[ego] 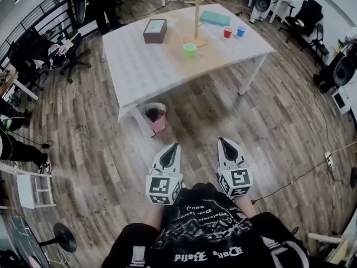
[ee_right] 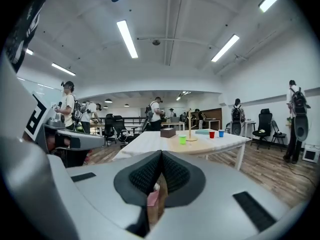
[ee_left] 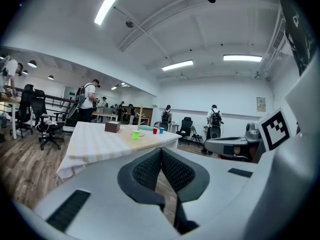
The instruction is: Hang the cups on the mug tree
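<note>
A wooden mug tree (ego: 196,20) stands on the far table (ego: 145,66), with a green cup (ego: 189,50) in front of it and a red cup (ego: 227,32) and a blue cup (ego: 241,31) to its right. Both grippers hang well short of the table, over the floor in front of me. My left gripper (ego: 176,146) is shut with nothing in it, and so is my right gripper (ego: 221,140). The left gripper view shows the green cup (ee_left: 135,134), red cup (ee_left: 155,130) and mug tree (ee_left: 140,115) far off. In the right gripper view the green cup (ee_right: 182,139) and tree (ee_right: 189,124) are also distant.
A dark box (ego: 155,30) and a teal flat item (ego: 215,18) lie on the table. A pink bin (ego: 155,116) stands on the floor below the table's near corner. Office chairs (ego: 304,17) and people stand around the room. A cable (ego: 295,177) runs across the floor at right.
</note>
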The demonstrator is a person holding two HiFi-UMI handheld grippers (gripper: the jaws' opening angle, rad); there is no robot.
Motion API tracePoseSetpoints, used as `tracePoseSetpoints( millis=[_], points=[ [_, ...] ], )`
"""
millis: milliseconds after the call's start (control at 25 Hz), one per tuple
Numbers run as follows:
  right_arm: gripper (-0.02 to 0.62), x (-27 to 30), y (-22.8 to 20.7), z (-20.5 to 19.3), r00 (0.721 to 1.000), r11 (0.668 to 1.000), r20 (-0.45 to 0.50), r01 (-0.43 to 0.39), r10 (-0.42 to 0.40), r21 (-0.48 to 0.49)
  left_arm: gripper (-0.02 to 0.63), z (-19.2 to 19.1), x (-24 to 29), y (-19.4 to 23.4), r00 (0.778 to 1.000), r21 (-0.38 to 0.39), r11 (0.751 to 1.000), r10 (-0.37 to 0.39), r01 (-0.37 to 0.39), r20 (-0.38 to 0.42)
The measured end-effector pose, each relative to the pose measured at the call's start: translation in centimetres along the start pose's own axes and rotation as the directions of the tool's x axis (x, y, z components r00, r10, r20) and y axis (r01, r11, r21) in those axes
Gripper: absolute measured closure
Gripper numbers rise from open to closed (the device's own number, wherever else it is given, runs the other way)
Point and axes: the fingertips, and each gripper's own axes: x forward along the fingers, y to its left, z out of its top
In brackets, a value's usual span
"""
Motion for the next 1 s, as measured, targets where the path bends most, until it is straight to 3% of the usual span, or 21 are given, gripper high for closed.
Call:
tracePoseSetpoints(
  millis=[200,400,600,800,1000],
  points=[
    [0.588,1.4,1.7,0.5,1.0,1.0,0.01,-0.011,0.011,0.0,0.586,0.5,0.4,1.8,1.0,-0.028,1.0,-0.013,0.013,0.018],
    [0.588,3.7,0.0,0.4,1.0,1.0,-0.017,-0.021,0.021,0.008,0.586,0.6,3.2,2.8,1.0,-0.072,0.997,0.014,-0.013,0.008],
    [0.588,8.2,-4.1,0.9,0.998,0.998,-0.021,-0.055,0.055,-0.007,0.586,1.4,8.9,3.1,1.0,-0.078,0.997,0.022,-0.021,0.003],
    [0.588,12.7,-10.1,1.7,0.997,0.997,-0.011,-0.076,0.076,-0.003,0.584,2.8,16.0,1.4,0.999,-0.115,0.993,-0.031,0.034,0.028],
    [0.588,16.7,-15.2,3.0,0.993,0.992,-0.01,-0.122,0.122,-0.025,0.584,4.1,22.6,0.6,1.0,-0.091,0.996,0.006,-0.004,0.019]
  ],
)
